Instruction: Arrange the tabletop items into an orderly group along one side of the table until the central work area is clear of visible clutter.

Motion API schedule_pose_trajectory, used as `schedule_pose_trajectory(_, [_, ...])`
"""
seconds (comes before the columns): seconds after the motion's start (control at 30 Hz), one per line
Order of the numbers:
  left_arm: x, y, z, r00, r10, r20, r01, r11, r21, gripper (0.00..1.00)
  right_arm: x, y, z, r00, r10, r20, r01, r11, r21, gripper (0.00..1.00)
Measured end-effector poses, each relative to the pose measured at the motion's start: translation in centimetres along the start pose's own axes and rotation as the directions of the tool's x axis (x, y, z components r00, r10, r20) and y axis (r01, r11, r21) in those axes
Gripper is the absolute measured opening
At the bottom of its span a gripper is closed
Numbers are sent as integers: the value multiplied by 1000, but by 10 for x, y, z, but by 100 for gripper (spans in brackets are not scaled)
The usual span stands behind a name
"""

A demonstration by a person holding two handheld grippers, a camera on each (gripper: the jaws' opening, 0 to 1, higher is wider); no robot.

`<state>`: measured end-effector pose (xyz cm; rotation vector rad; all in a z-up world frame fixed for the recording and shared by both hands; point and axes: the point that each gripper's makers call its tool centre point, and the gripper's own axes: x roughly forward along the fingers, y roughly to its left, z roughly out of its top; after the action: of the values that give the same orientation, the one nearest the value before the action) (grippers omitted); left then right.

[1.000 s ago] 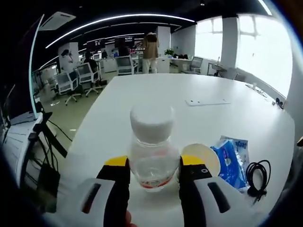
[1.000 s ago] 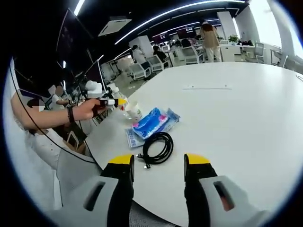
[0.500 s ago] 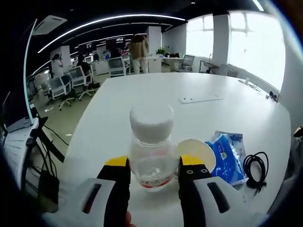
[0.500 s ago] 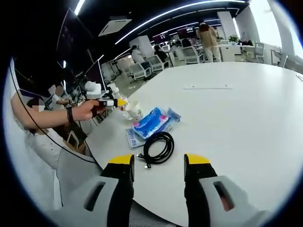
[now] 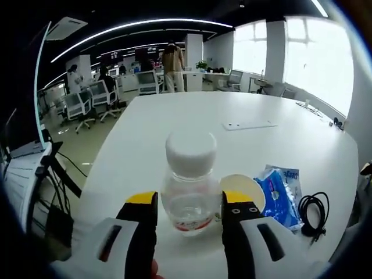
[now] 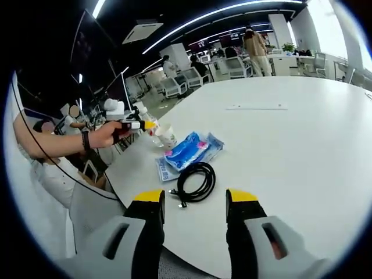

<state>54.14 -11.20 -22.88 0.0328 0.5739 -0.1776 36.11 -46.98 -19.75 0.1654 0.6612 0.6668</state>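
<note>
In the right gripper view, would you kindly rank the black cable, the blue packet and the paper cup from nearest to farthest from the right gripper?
1. Black cable: coiled on the table just ahead of the right gripper, slightly left.
2. Blue packet: just beyond the cable, lying flat.
3. Paper cup: farthest, up-left near the table edge, beside the left gripper.

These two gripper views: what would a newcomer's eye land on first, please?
In the left gripper view, the clear bottle with its white cap, between the left gripper's jaws, with a paper cup beside it. In the right gripper view, a blue packet and a coiled black cable near the white table's edge.
</note>
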Motion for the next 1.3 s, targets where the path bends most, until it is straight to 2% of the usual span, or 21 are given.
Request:
schedule_pose_trajectory(0.23, [-10, -1, 1, 1000, -5, 6, 5, 1000, 14, 44, 5, 1, -3, 1000, 13, -7, -13, 1000, -1, 40])
schedule_pose_trajectory(0.6, [-38, -9, -1, 1000, -15, 18, 15, 1000, 18, 45, 9, -2, -10, 1000, 13, -17, -13, 1000, -1, 41])
schedule_pose_trajectory(0.9, [-60, -23, -11, 999, -46, 7, 46, 998, 38, 45, 14, -10, -15, 1000, -15, -22, 15, 1000, -10, 45])
schedule_pose_trajectory(1.1, [-66, -31, -15, 998, -66, 3, 66, 997, 40, 47, 15, -11, -21, 998, -26, -52, 24, 999, -47, 47])
schedule_pose_trajectory(1.3, [-71, -39, -22, 996, -92, 2, 92, 995, 43, 49, 16, -13, -24, 998, -32, -57, 30, 999, -44, 51])
